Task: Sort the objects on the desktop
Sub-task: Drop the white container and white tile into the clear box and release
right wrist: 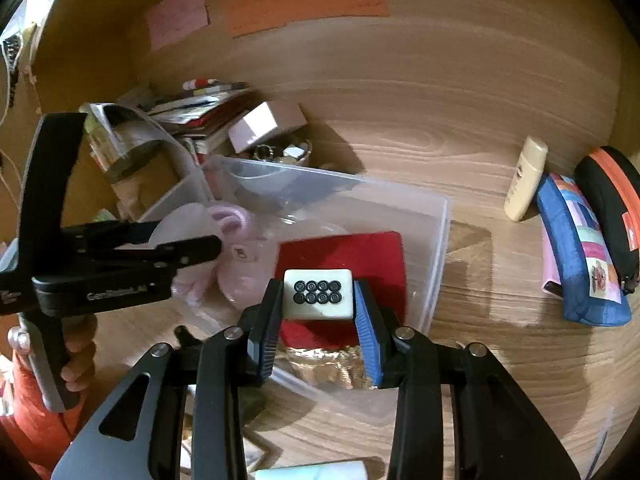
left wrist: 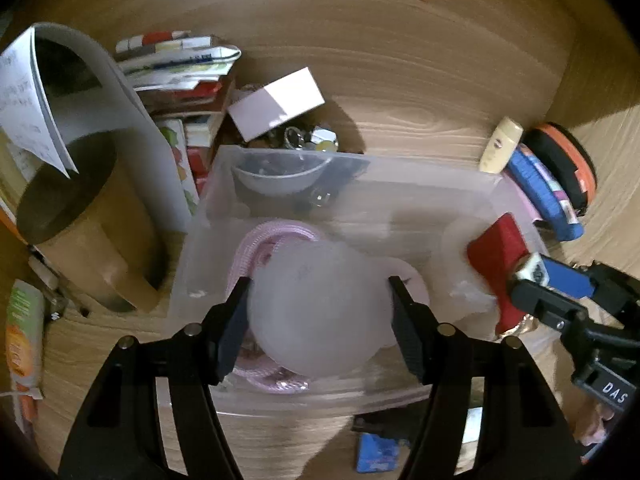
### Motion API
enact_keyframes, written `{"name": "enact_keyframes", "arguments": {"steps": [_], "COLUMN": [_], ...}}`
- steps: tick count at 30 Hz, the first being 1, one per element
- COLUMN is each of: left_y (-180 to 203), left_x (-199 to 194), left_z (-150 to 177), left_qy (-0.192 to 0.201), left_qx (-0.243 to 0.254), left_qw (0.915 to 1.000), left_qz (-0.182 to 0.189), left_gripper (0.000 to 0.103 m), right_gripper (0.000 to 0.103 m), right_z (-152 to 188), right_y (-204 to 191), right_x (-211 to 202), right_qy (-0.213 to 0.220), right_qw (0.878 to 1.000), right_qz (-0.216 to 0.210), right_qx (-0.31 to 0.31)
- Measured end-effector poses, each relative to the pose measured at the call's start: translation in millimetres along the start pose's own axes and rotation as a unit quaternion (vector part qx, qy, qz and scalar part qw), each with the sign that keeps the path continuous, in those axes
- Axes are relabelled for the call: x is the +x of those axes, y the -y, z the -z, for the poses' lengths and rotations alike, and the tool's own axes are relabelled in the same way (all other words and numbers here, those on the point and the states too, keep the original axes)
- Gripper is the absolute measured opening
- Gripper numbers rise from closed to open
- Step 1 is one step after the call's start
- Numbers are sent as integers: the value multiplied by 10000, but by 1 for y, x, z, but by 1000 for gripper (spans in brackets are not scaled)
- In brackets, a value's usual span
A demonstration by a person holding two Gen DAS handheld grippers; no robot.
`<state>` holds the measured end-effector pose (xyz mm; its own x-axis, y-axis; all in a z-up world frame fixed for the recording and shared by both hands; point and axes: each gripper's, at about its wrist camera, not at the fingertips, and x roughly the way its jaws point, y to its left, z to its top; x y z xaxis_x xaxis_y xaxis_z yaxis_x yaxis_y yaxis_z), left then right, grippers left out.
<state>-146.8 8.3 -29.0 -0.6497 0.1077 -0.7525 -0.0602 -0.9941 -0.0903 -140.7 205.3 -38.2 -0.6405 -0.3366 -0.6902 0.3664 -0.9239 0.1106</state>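
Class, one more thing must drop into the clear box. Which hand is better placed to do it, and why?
Either could. Left fingers hold a cloudy bowl above the clear box. Right fingers hold a mahjong tile over the red cloth near its edge.

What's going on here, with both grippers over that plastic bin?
A person is sorting desk clutter into a clear plastic bin. The left gripper grips a frosted, rounded translucent object above the bin, over a pink coiled thing. The right gripper pinches a mahjong tile with eight circles, over a red item in the bin. Books, a cream bottle and pouches lie outside on the wooden desk.
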Motion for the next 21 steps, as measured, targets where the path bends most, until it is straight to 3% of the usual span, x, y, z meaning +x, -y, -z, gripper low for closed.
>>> {"name": "enact_keyframes", "arguments": {"steps": [12,21], "left_y": [2,2], "left_x": [-1,-23], "left_z": [4,7], "left_qy": [70,396], "left_qx": [99,106], "left_qw": [9999,9991], "left_qz": [-35,75], "left_gripper": [73,84], "right_gripper": [32,65], "right_z": [2,2], "right_y": [1,-14], "right_x": [1,-24], "right_qy": [-83,347], "right_qw": [9999,9987], "right_qz": [-18,144], "right_qx": [-63,-339]}}
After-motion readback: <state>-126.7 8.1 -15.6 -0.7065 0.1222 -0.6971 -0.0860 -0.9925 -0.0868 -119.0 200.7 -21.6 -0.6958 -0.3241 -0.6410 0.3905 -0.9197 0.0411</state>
